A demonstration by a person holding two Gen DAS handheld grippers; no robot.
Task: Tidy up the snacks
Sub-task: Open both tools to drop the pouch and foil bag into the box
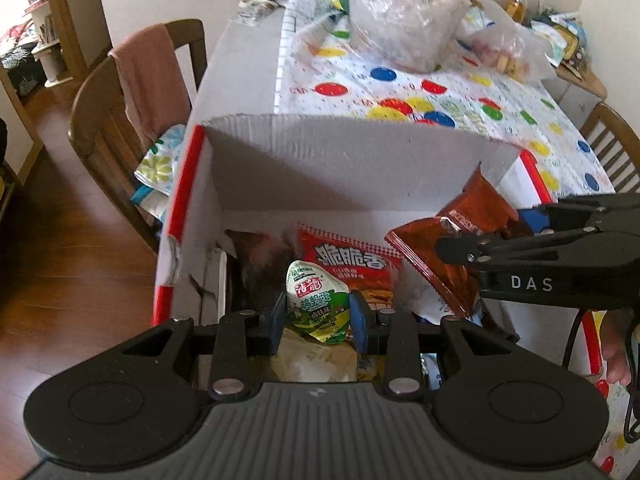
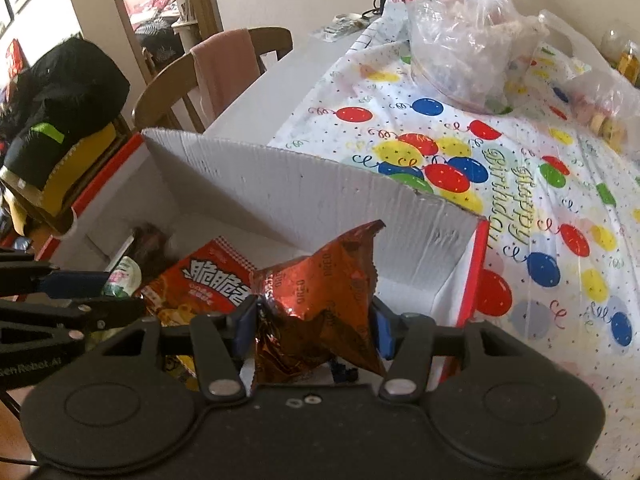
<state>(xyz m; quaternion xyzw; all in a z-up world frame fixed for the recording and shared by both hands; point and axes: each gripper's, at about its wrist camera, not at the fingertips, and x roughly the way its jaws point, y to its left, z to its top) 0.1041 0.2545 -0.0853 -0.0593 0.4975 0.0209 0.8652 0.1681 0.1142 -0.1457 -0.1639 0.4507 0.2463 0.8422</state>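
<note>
Left tongs [image 1: 318, 316] clamped on green-and-white snack pouch [image 1: 316, 304], right tongs [image 2: 314, 326] pinching crinkled red foil packet [image 2: 320, 296], over white carton [image 1: 340, 168]

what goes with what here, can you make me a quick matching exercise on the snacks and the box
Things:
1. green-and-white packet
2. shiny brown Oreo packet
3. red snack bag
4. clear plastic bags

Places:
A. lying inside the cardboard box
B. held in the right gripper
C. on the balloon tablecloth beyond the box
D. held in the left gripper

Pairs: 1-D, 2-B, 3-A, 4-C
</note>
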